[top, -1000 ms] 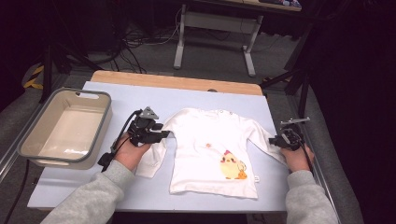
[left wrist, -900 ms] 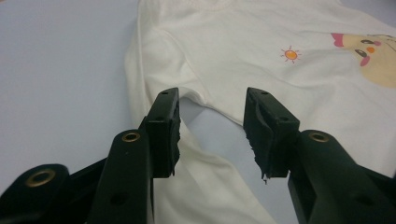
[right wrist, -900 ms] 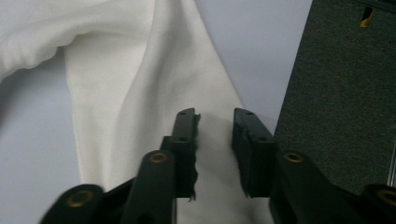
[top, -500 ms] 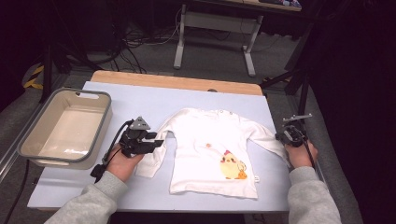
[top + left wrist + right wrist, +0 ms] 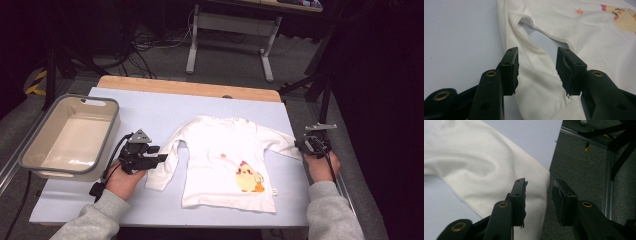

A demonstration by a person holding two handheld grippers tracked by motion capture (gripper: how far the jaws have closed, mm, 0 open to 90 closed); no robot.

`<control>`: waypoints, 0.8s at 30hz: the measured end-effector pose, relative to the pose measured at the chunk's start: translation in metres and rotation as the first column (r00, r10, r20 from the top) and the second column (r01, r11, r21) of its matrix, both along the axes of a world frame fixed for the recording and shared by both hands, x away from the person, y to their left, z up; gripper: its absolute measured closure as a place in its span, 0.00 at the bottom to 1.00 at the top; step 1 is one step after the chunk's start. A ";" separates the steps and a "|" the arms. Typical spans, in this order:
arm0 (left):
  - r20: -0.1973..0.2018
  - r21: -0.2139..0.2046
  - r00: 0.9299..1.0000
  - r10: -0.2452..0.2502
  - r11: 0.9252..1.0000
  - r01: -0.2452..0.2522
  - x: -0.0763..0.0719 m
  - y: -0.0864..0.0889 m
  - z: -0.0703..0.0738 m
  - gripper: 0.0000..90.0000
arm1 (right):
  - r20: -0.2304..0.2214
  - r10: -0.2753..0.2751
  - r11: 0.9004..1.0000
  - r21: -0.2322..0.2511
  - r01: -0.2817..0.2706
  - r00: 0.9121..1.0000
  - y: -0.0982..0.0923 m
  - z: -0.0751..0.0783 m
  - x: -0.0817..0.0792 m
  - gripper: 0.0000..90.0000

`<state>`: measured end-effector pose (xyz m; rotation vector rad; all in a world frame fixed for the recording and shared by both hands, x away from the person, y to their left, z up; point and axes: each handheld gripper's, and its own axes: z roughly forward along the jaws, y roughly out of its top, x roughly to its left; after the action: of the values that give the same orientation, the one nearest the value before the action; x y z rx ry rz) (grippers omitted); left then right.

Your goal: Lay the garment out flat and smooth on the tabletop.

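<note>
Left gripper [image 5: 159, 157] shifted toward 6 o'clock, fingers just widened, straddling the white shirt's [image 5: 225, 160] sleeve unpinched. Right gripper [image 5: 300, 145] fingers reopened over the other cuff. Shirt flat mid-desk [image 5: 150, 105].

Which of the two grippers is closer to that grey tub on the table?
Left. The left gripper sits just beside the grey tub, over the shirt sleeve; the right gripper is at the table's far edge.
</note>
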<state>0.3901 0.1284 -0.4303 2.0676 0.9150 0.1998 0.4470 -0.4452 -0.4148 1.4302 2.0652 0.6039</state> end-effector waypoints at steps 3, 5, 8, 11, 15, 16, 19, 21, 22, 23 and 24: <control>-0.002 0.011 1.000 0.000 1.000 0.000 -0.003 0.002 -0.003 0.59 | -0.001 0.018 0.999 0.028 -0.018 1.000 0.003 0.001 -0.005 0.68; -0.023 0.023 1.000 0.002 1.000 -0.001 -0.008 0.003 -0.006 0.58 | 0.002 0.033 0.999 0.034 -0.033 0.999 0.005 0.001 -0.008 0.67; -0.042 0.044 0.999 0.010 0.999 -0.008 -0.013 0.007 -0.010 0.57 | 0.008 0.061 0.997 0.048 -0.061 0.998 0.011 0.002 -0.015 0.67; -0.069 0.059 0.997 0.026 0.998 -0.022 -0.018 0.012 -0.012 0.56 | 0.011 0.095 0.994 0.051 -0.096 0.995 0.019 0.002 -0.021 0.66; -0.079 0.115 0.996 0.032 0.993 -0.022 -0.028 0.016 -0.015 0.55 | 0.023 0.137 0.989 0.056 -0.138 0.990 0.030 0.002 -0.028 0.66; -0.097 0.124 0.995 0.025 0.992 -0.013 -0.032 0.017 -0.018 0.56 | 0.031 0.156 0.986 0.059 -0.158 0.987 0.035 0.003 -0.031 0.65; -0.122 0.126 0.992 0.018 0.992 -0.002 -0.036 0.018 -0.022 0.58 | 0.038 0.175 0.982 0.063 -0.177 0.984 0.042 0.003 -0.035 0.65; -0.139 0.133 0.990 0.008 0.991 0.011 -0.038 0.018 -0.025 0.59 | 0.039 0.194 0.979 0.061 -0.196 0.980 0.048 0.001 -0.037 0.65; -0.149 0.140 0.989 -0.003 0.990 0.024 -0.039 0.017 -0.026 0.59 | 0.039 0.199 0.978 0.059 -0.201 0.979 0.051 0.000 -0.038 0.65; -0.147 0.142 0.989 -0.004 0.990 0.025 -0.040 0.017 -0.026 0.59 | 0.039 0.207 0.976 0.061 -0.209 0.978 0.053 -0.001 -0.039 0.65; -0.152 0.147 0.988 -0.008 0.989 0.031 -0.040 0.017 -0.025 0.61 | 0.040 0.213 0.974 0.067 -0.215 0.976 0.055 -0.002 -0.040 0.65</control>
<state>0.3500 0.1455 -0.4556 2.2532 0.9960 0.1047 0.4072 -0.3898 -0.4173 1.2351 2.2085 0.7886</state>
